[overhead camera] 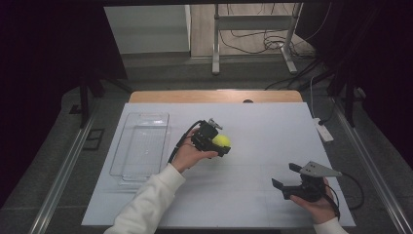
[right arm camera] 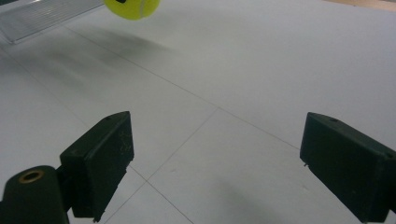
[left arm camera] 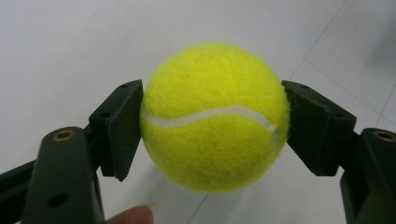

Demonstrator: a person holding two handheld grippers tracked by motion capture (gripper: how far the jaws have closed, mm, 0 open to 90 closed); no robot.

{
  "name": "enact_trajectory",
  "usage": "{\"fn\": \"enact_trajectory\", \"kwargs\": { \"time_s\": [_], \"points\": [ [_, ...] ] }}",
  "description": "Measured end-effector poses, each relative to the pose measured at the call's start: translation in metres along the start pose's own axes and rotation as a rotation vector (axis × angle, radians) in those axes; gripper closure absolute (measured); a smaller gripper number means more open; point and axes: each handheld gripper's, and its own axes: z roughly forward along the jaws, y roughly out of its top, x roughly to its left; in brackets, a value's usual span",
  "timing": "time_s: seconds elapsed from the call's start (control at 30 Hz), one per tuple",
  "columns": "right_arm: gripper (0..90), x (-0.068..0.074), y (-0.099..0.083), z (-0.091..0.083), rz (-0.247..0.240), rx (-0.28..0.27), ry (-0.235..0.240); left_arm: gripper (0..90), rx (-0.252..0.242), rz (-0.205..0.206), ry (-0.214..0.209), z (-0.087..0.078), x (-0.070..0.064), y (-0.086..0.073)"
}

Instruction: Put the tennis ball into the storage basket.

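Holding the tennis ball (left arm camera: 214, 116) well is the main point of this step, and the left hand-held gripper (left arm camera: 212, 126) does it correctly: its two black jaws press on opposite sides of the ball, close to its widest part, so the ball sits between the pads and not at their tips. In the high view the left hand-held gripper (overhead camera: 219, 142) carries the ball (overhead camera: 221, 141) near the middle of the desk (overhead camera: 263, 126), and the shadow below it in the right gripper view suggests that it is lifted a little above the white surface. The right hand-held gripper (overhead camera: 286, 176) rests nearer to the person, at the right front of the desk, with its jaws wide apart and nothing between them; it is better to leave it there, out of the way. The clear plastic tray (overhead camera: 142, 146) lies to the left of the ball, well apart from it, and I judge it to be the likely place for the ball. To do this well, keep the grip steady, because the felt can slip, move the ball level over the tray's rim, lower it close to the bottom, and only then release, so that it does not bounce or roll out.
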Motion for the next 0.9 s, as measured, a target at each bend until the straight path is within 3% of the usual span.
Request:
{"fn": "enact_trajectory", "kwargs": {
  "time_s": [0.57,0.9],
  "points": [
    [10.0,-0.001,-0.001,0.000,0.003,0.001,-0.001,26.5,0.000,0.001,0.005,-0.006,0.005,-0.009],
    [10.0,-0.001,-0.001,0.000,0.001,0.000,0.000,26.5,-0.038,-0.016,0.020,-0.018,0.008,-0.010]
  ]
}}
